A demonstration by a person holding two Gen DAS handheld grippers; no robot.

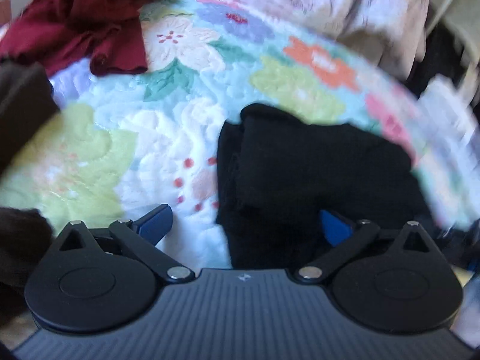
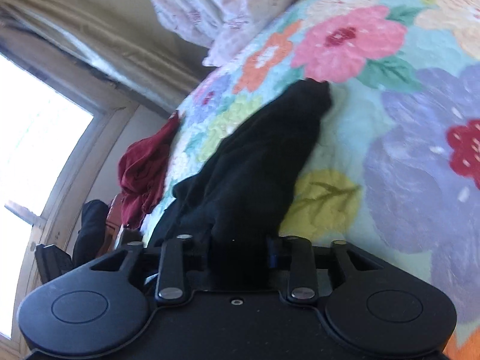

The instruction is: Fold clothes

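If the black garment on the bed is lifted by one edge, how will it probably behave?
The black garment lies in soft, bunched folds on the floral quilt, so it would likely droop and unfold. It looks thin, probably light. It should not slide far on the textured quilt.

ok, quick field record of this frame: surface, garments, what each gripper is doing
surface: floral quilt
garment in work: black garment, bunched on the quilt
other garment: dark red garment, crumpled, apart from the black one
left gripper: jaws wide, black cloth reaching between them, not pinched
right gripper: black cloth between the jaws; grip unclear
background: pale bedding heaped beyond the quilt
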